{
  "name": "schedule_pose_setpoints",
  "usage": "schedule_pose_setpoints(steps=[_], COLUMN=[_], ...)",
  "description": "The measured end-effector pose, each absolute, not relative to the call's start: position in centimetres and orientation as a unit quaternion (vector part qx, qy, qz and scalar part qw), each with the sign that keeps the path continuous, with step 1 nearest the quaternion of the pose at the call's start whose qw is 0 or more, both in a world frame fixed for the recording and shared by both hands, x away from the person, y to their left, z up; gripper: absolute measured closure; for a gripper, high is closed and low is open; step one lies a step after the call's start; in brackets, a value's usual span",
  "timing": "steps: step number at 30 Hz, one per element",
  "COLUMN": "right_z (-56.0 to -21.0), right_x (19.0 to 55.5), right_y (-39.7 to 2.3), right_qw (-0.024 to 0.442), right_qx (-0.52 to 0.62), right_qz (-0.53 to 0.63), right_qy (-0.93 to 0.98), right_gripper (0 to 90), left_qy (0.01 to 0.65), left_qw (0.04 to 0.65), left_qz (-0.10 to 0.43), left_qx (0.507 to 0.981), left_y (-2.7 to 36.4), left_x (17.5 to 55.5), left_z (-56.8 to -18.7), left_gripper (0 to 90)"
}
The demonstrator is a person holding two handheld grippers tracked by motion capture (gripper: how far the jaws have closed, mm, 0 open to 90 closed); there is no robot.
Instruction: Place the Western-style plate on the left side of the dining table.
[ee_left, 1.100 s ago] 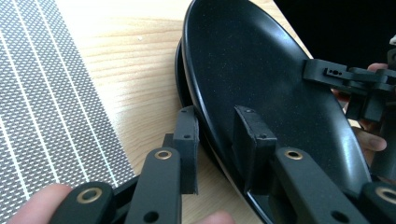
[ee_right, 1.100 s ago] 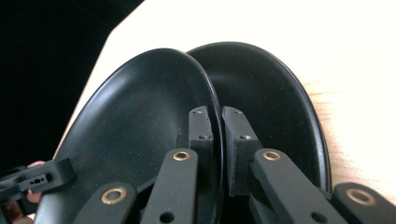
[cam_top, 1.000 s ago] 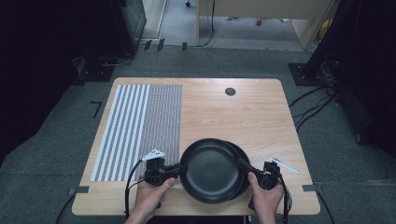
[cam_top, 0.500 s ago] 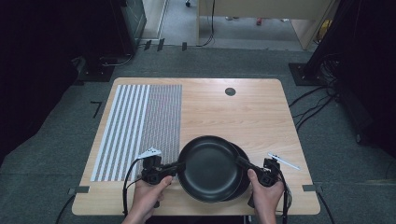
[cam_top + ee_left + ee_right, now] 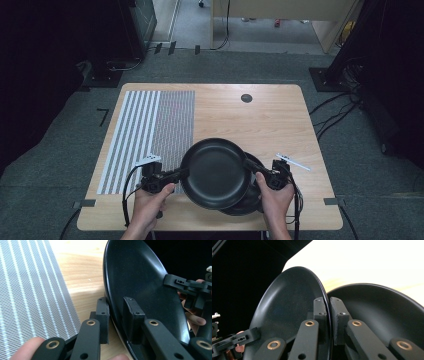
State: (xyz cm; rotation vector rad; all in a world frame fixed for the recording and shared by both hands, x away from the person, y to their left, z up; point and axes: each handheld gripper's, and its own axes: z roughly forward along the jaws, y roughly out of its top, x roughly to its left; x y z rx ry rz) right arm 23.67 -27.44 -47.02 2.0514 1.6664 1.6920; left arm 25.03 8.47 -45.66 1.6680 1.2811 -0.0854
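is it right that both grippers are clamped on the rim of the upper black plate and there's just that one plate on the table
Not quite: there are two. A second black plate lies under the upper black plate, as the high view shows. Left gripper and right gripper do clamp the upper rim.

A pale wooden worktop (image 5: 260, 112) carries a grey-and-white striped mat (image 5: 150, 125) on its left side and a black round plate (image 5: 252, 197) near its front edge.

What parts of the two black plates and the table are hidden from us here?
- High view: most of the lower round black plate, covered by the upper round black plate.
- High view: the wooden table under both plates.
- Right gripper view: the upper plate's rim between the right gripper pads.
- Left gripper view: the plate's near edge, cut off below.
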Motion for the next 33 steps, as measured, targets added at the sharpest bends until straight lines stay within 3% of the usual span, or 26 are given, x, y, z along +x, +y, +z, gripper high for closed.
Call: schedule_pose_setpoints(steps=[33], right_z=[-45.1], right_x=[32.4], right_y=[-17.4], right_qw=[-0.050], right_qx=[0.615], right_qz=[0.525], right_qy=[0.586], right_gripper=[84.7], left_qy=[0.594], left_qw=[0.513], left_qz=[0.003], left_qx=[0.620], left_y=[18.0], left_x=[27.5], left_z=[-44.8], left_gripper=[76.3])
